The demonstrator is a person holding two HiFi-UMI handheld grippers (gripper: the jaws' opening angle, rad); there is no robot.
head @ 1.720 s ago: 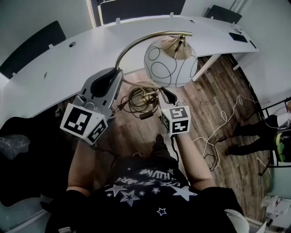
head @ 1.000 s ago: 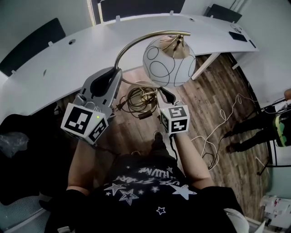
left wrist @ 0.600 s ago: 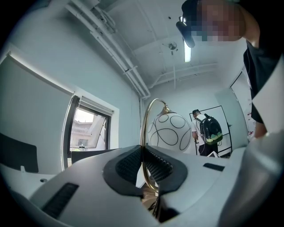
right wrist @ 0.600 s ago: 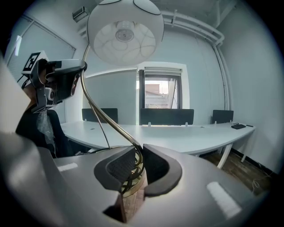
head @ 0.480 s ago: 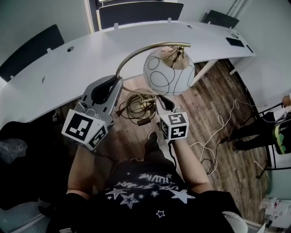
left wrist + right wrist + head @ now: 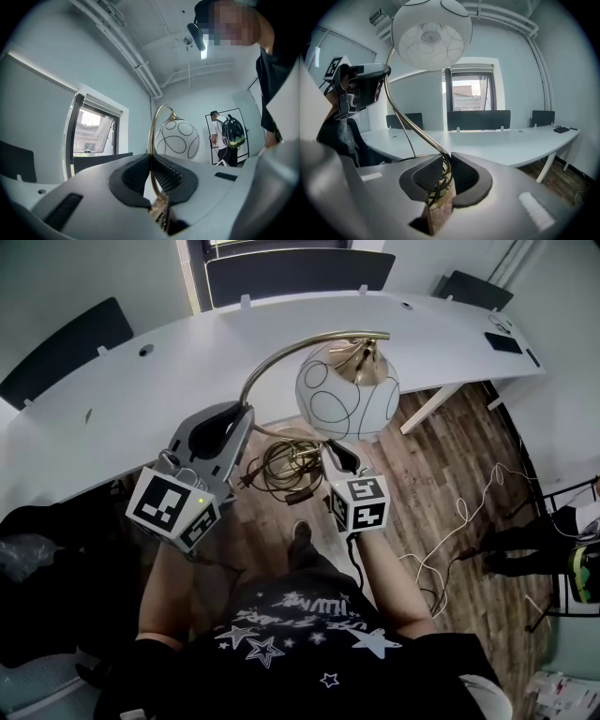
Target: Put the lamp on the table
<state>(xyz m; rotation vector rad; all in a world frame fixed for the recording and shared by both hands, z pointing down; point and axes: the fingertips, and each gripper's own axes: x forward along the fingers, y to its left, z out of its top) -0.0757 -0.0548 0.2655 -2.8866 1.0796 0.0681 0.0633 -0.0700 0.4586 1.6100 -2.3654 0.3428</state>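
The lamp hangs in the air between both grippers, in front of the white table [image 6: 131, 381]. It has a white globe shade [image 6: 348, 390] with black rings and a curved brass stem [image 6: 281, 354]. My left gripper [image 6: 242, 413] is shut on the stem [image 6: 151, 136], which runs straight up between its pads. My right gripper [image 6: 330, 448] is shut on the foot of the stem [image 6: 440, 164], just above the brass base. The coiled cord [image 6: 281, 454] dangles by the base. From the right gripper view the shade [image 6: 431, 33] hangs overhead.
Dark chairs [image 6: 291, 273] stand behind the long curved table [image 6: 501, 147], and another chair [image 6: 61, 348] at the left. Loose cables [image 6: 459, 521] lie on the wooden floor at the right. A person with a backpack [image 6: 227, 136] stands further off. A black bag [image 6: 37, 549] sits at the left.
Both grippers have carried the lamp a little closer to the white table as the person stepped forward. Neither grip has changed.
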